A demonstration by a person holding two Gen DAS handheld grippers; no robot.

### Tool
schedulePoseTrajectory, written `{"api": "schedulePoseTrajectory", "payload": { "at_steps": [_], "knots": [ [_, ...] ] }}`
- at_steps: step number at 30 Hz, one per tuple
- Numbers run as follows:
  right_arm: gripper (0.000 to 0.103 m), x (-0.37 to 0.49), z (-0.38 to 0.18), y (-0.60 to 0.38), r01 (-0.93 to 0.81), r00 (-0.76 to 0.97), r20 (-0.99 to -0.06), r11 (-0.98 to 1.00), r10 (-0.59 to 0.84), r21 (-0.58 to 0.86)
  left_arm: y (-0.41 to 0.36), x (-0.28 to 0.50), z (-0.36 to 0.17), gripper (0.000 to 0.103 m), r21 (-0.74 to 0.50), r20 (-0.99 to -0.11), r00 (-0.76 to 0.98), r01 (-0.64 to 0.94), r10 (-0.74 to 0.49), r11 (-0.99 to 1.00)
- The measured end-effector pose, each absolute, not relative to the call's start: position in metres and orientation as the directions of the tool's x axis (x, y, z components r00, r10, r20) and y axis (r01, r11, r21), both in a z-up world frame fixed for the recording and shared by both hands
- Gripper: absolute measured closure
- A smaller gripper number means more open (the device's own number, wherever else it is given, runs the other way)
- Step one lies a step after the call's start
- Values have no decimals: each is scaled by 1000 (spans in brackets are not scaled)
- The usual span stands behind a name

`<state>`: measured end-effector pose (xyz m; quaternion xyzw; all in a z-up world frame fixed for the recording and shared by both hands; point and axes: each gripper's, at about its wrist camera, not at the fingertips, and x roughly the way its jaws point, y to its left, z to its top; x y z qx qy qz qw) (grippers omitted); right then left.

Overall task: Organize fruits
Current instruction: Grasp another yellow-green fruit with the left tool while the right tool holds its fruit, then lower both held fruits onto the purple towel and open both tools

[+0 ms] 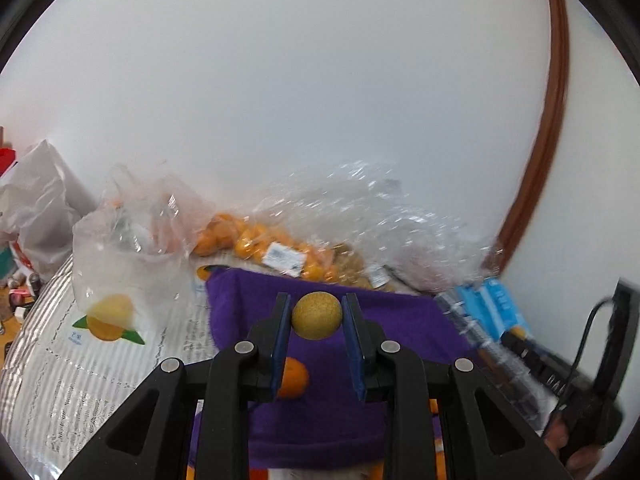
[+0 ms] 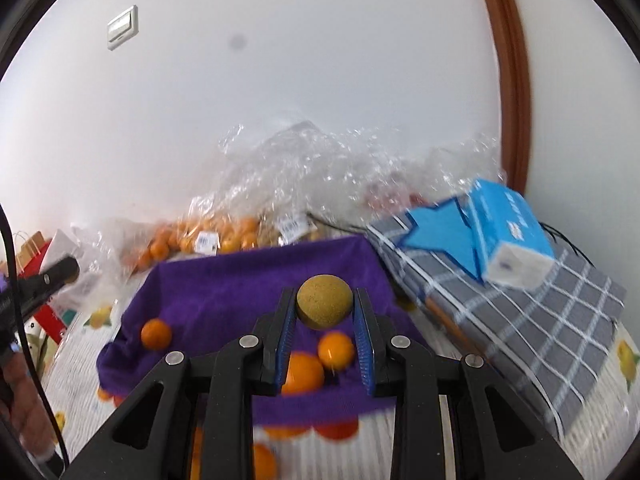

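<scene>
Fruits were our concern: we held one tan longan point(image 1: 317, 316) clamped in the left gripper point(image 1: 316, 322) and another point(image 2: 324, 301) in the right gripper point(image 2: 325, 312), presumably to sort them from the oranges point(image 2: 306, 372).

Oranges point(image 2: 304, 372) on cloth point(image 2: 224, 292), bags point(image 2: 224, 236) behind.

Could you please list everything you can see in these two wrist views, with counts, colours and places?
yellow-brown round fruit: two, one clamped in each gripper
oranges: at least three, loose on the purple cloth
purple cloth: one, centre of the table
bagged oranges: many, clear bag by the wall
brown fruit bag: one, beside it
checked cloth: grey, right
tissue box: blue, on the checked cloth
light switch: white, wall
left gripper: black, shut on fruit
right gripper: black, shut on fruit
</scene>
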<state>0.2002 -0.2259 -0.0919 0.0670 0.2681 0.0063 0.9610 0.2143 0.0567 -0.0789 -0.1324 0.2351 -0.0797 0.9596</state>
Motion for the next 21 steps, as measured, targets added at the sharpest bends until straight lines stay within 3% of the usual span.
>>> {"api": "schedulePoseTrajectory", "payload": {
  "at_steps": [11, 21],
  "knots": [
    [75, 232, -131, -211, -28, 822, -565, 996, 72, 87, 53, 238, -132, 78, -305, -510, 828, 81, -234, 949],
    [75, 241, -139, -237, 28, 806, -589, 989, 62, 142, 56, 242, -135, 78, -318, -517, 821, 80, -243, 945]
  ]
}}
